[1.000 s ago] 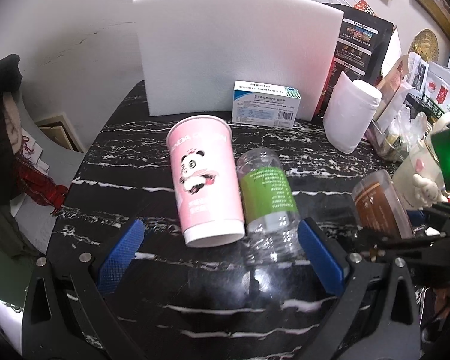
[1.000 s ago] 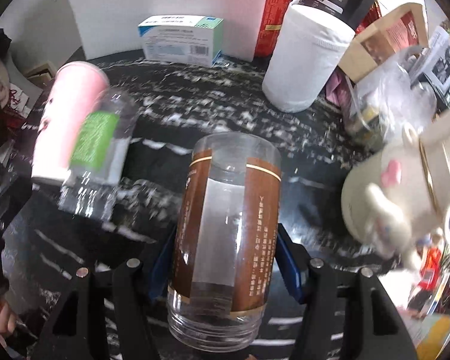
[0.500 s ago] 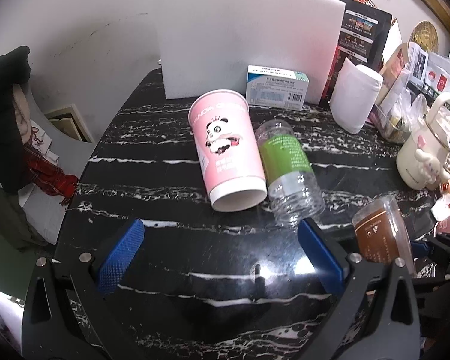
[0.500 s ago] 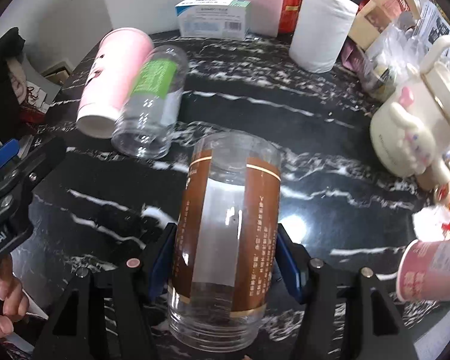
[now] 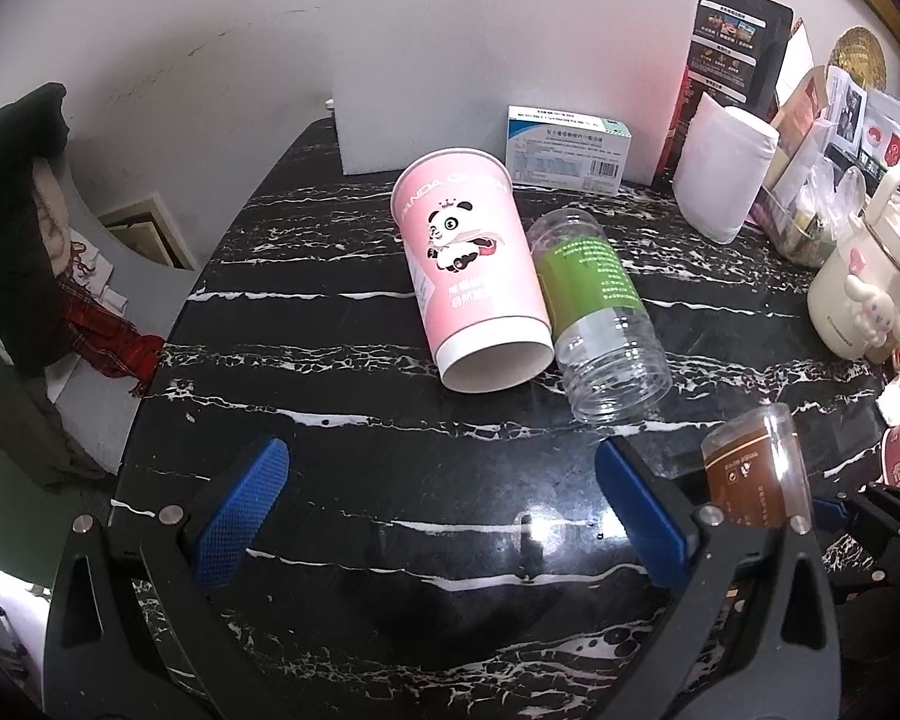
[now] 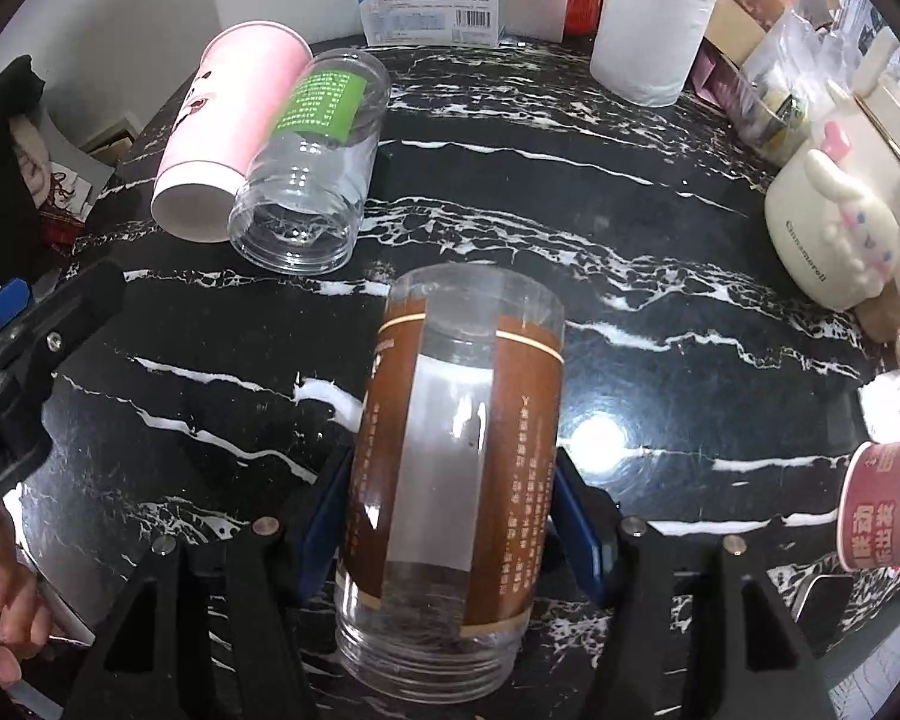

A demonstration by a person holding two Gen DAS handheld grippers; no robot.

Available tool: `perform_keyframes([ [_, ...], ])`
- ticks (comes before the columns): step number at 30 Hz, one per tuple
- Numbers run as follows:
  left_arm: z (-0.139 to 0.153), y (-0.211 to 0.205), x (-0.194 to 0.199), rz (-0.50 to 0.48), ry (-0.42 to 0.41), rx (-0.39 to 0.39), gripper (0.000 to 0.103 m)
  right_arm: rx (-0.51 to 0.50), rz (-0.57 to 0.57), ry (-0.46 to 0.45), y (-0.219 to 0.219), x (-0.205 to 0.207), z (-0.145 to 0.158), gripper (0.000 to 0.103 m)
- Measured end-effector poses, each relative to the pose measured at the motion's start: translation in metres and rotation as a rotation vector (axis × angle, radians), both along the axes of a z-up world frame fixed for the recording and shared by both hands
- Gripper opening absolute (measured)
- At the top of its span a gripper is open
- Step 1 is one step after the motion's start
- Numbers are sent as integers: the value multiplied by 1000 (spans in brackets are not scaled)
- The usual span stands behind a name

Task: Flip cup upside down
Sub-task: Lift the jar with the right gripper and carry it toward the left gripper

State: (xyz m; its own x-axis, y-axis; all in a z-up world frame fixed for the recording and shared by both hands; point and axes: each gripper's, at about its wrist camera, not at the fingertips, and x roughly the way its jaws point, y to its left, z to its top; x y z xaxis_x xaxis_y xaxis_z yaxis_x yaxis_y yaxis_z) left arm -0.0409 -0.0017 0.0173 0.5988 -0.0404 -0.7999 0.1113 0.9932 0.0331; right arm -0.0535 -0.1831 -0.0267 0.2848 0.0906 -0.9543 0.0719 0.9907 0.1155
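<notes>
Your right tool (image 6: 450,516) is clamped on the clear cup with the brown label (image 6: 456,468), blue pads (image 6: 324,516) pressing both sides of its lower half. The cup points away from you along the fingers: threaded open mouth at the near end, closed base at the far end. It's held above the near-middle of the black marble worktop (image 6: 660,276); I can't tell whether it touches. In the left wrist view the same cup (image 5: 756,474) sits at the right edge, tilted, just beyond your left tool's right finger.

Your left tool (image 5: 444,516) is spread wide with nothing between the pads (image 5: 243,510), hovering over the near-left part of the worktop (image 5: 342,372).

Open room: a broad bare stretch of worktop runs across the middle, beyond the held cup and to its right. The left edge curves away near your left tool.

Obstacles:
- Pink panda paper cup (image 5: 471,270) lying on its side at far left, mouth toward you.
- Clear jar with green label (image 5: 600,306) lying right beside it, touching, mouth toward you.
- Blue-white box (image 5: 567,150) and white foam board (image 5: 504,54) along the far edge.
- White roll (image 5: 723,174) at far right.
- Cream kettle with bunny figure (image 6: 840,222) on the right side.
- Small red-white paper cup (image 6: 888,510) at the near right edge.
</notes>
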Motion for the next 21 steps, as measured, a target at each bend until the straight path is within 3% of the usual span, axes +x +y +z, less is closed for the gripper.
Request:
perform_keyframes([
  [9,4,-7,0,-25,4,-7,102,30,7,-10,-3,0,6,65],
  [12,10,-8,1,-22,-1,-9,102,34,17,-35,-5,-4,17,70],
  [21,33,-33,5,-77,-7,-24,102,79,-17,-124,-41,-35,49,70],
])
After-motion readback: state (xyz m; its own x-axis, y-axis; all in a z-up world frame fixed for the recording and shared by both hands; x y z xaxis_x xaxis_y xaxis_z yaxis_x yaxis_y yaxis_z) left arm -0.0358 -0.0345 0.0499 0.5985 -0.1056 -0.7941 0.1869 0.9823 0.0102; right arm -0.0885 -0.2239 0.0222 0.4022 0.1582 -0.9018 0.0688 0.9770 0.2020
